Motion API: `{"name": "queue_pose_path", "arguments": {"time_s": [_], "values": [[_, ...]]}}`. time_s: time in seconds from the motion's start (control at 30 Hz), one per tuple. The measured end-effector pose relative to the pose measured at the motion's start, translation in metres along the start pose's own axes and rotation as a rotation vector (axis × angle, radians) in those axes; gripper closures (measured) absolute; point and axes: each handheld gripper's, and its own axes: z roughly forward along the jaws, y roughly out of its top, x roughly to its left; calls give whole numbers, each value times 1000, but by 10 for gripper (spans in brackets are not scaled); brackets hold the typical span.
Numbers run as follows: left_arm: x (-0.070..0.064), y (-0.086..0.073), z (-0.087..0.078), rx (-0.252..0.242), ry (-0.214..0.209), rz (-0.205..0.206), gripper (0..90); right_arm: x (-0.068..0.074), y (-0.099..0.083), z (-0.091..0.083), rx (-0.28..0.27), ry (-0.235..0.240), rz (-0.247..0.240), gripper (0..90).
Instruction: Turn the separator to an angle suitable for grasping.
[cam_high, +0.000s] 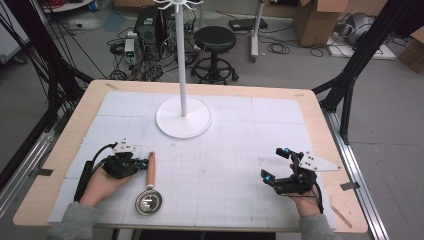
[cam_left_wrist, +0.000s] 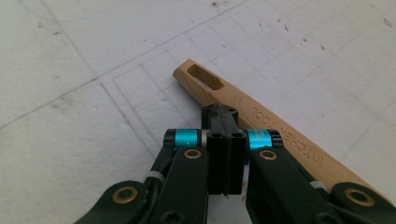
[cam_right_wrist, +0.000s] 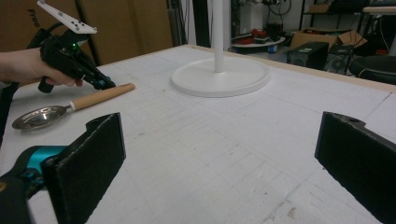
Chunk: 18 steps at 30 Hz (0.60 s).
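From the high view, a ladle (cam_high: 148, 192) is being seen lying flat on the white mat (cam_high: 220, 165) near the table's front left, its wooden handle pointing away toward the white stand (cam_high: 183, 117). The left gripper (cam_high: 141, 163) is being held just beside the handle's far end; the right gripper (cam_high: 273, 164) is being kept well apart on the right, its jaws spread wide and empty.

In the left gripper view, the jaws are being pressed flat together, with nothing between them, and their tips are being rested against the side of the handle (cam_left_wrist: 261, 126), near its slotted end. No grasp is being made yet, so the work is judged to be at its start: the ladle is still to be gripped and lifted, perhaps toward the stand.

In the right gripper view, the open jaws are being shown at the bottom, with the ladle (cam_right_wrist: 70, 108), the left gripper (cam_right_wrist: 106, 84) and the stand's base (cam_right_wrist: 219, 77) beyond. The stand's hooks are being cut off at the top, and the handle's lettering is only partly readable.
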Motion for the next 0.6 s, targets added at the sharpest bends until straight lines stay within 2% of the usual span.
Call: {"name": "queue_pose_path", "arguments": {"time_s": [0.33, 0.53, 0.6], "values": [[-14, 12, 12, 22, -14, 40, 900, 0, 0, 0, 7, 9, 9, 9], [-20, 17, 17, 25, -20, 48, 900, -1, 0, 0, -1, 9, 10, 9], [-23, 19, 19, 32, -20, 64, 900, -1, 0, 0, 0, 11, 8, 9]]}}
